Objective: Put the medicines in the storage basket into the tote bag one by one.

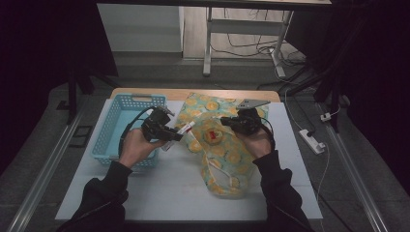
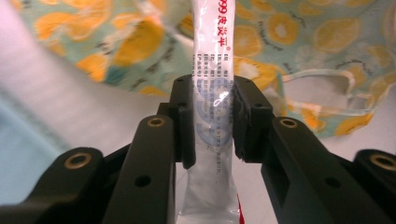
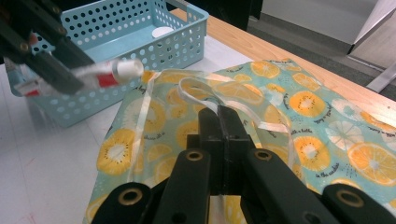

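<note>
High view: my left gripper (image 1: 169,133) sits centre-left, right gripper (image 1: 231,122) just right of centre
Left jaws: clamped on the white tube (image 2: 212,107) – mid-frame, pointing at the fruit-print bag (image 1: 227,154)
Right jaws: pressed together on the bag's white strap (image 3: 205,95)
Blue basket (image 1: 113,133): left side – beside my left hand

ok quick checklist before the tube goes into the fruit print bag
1. Left hand-held gripper shut on the tube: ok.
2. Tube cap on: ok.
3. Right hand-held gripper shut on the bag's white strap: ok.
4. Fruit print bag mouth held open wide enough: cannot tell.
5. Tube tip pointing toward the bag: ok.
6. Blue basket out of the path: ok.
</note>
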A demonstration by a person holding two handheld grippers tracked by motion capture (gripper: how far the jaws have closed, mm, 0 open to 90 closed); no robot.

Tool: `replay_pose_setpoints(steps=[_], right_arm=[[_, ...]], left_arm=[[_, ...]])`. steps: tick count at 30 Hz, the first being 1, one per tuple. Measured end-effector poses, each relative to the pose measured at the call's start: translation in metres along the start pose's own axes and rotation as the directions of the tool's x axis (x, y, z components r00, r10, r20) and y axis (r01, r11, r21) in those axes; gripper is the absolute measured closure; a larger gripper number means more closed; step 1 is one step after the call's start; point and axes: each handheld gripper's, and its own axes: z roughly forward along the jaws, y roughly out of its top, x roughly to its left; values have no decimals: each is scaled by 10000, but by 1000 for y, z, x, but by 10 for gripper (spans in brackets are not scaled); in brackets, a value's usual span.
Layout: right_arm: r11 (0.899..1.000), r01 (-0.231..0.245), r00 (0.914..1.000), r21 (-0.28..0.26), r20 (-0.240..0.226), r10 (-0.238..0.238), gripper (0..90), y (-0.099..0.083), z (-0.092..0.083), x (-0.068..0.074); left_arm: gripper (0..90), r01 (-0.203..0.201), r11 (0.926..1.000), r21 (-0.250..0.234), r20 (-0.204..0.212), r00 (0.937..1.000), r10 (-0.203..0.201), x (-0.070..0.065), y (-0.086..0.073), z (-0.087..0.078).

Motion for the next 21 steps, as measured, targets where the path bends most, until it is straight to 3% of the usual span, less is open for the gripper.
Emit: replay_pose_setpoints(steps=[10, 21], right_arm=[[10000, 15, 10000, -32, 5, -15, 900, 0, -1, 0], [9998, 112, 9999, -180, -74, -114, 900, 3, -3, 3]], left_arm=[[713, -332, 9988, 359, 575, 9979, 311, -17, 20, 28], [713, -311, 9984, 472, 721, 9970, 276, -26, 48, 51]])
